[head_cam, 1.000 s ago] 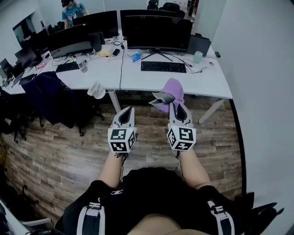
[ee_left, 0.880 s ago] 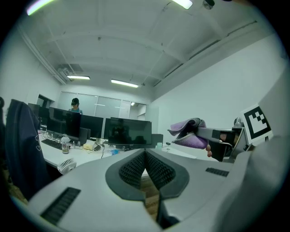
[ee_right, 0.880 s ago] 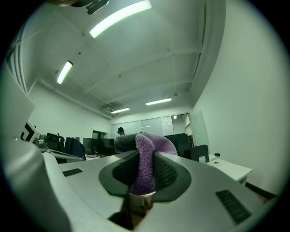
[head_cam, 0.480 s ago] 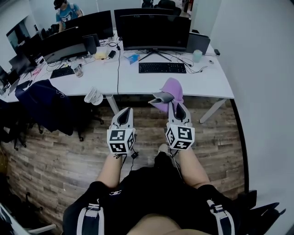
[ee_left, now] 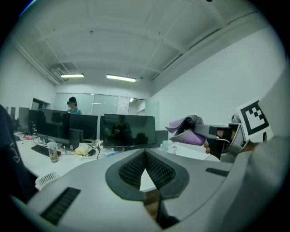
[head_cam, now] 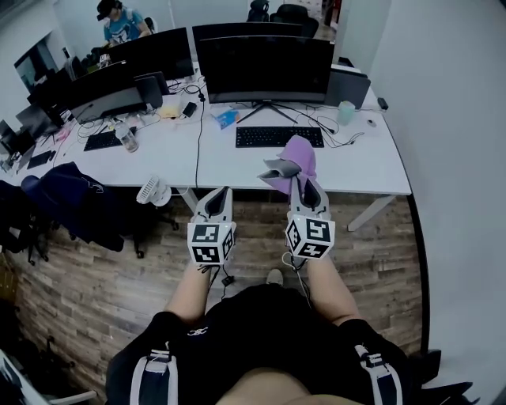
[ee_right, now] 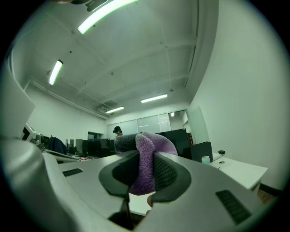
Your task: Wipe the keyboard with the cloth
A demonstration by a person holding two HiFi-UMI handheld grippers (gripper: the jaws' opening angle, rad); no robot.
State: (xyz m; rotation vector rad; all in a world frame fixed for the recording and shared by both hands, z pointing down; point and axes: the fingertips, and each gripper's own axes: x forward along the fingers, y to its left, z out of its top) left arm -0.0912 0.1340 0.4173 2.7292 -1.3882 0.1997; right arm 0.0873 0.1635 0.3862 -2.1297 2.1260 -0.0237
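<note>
A black keyboard [head_cam: 279,137] lies on the white desk [head_cam: 237,158] in front of a wide dark monitor [head_cam: 265,70]. My right gripper [head_cam: 302,183] is shut on a purple and grey cloth [head_cam: 291,162], held in the air near the desk's front edge, short of the keyboard. In the right gripper view the cloth [ee_right: 145,167] is pinched between the jaws. My left gripper [head_cam: 215,198] hovers beside it over the floor, shut and empty; in the left gripper view its pads [ee_left: 146,170] meet, and the cloth [ee_left: 188,131] shows at the right.
Cables, a pale cup [head_cam: 345,111] and a mouse [head_cam: 372,123] lie right of the keyboard. A second keyboard [head_cam: 103,140] and more monitors crowd the left desk. A small white fan [head_cam: 151,191] and a dark jacket [head_cam: 67,190] on a chair are at the left front. A person [head_cam: 120,22] sits far back.
The desk and keyboard have come nearer and lower in the head view as I stepped forward. Both grippers keep their pose, cloth still held in the right one.
</note>
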